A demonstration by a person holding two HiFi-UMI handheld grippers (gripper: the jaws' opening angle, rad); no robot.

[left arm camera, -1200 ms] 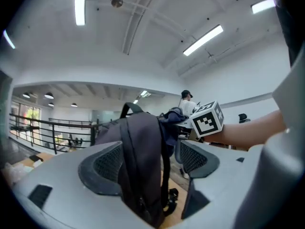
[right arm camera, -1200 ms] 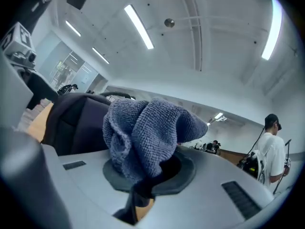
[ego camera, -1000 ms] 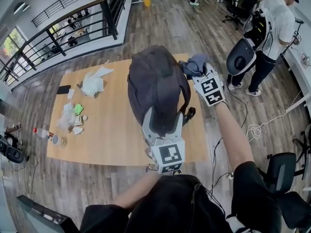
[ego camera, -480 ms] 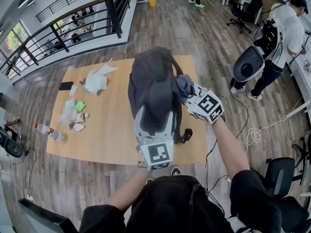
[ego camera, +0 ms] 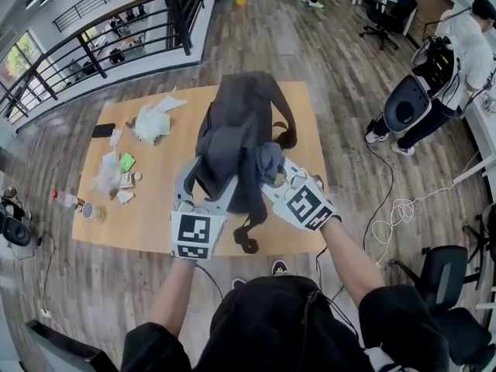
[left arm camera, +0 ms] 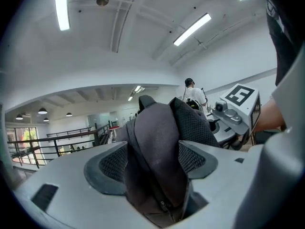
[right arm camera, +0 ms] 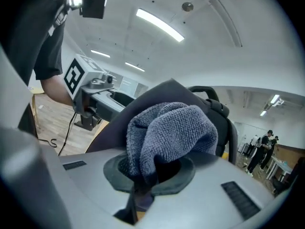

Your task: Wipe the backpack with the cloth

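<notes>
In the head view, a dark grey backpack (ego camera: 236, 134) sits on a wooden table (ego camera: 155, 215), with one strap (ego camera: 249, 235) trailing toward the table's near edge. The left gripper (ego camera: 211, 178) grips the bag's near side, and just beside it the right gripper (ego camera: 273, 178) presses a blue-grey cloth (ego camera: 269, 160) against the bag. Crumpled white paper (ego camera: 151, 122), a dark phone (ego camera: 101, 130) and a bottle (ego camera: 66, 201) lie well apart at the table's left end; a person (ego camera: 457, 45) stands beyond an office chair (ego camera: 403, 103) on the right. In the left gripper view, the left gripper (left arm camera: 152, 161) has its jaws drawn narrow on a fold of the backpack (left arm camera: 159, 137), dark fabric filling the gap between the pads. In the right gripper view, the right gripper (right arm camera: 152, 171) has its jaws closed on the bunched cloth (right arm camera: 167, 130), which bulges above them and touches the backpack (right arm camera: 114, 128) behind it.
</notes>
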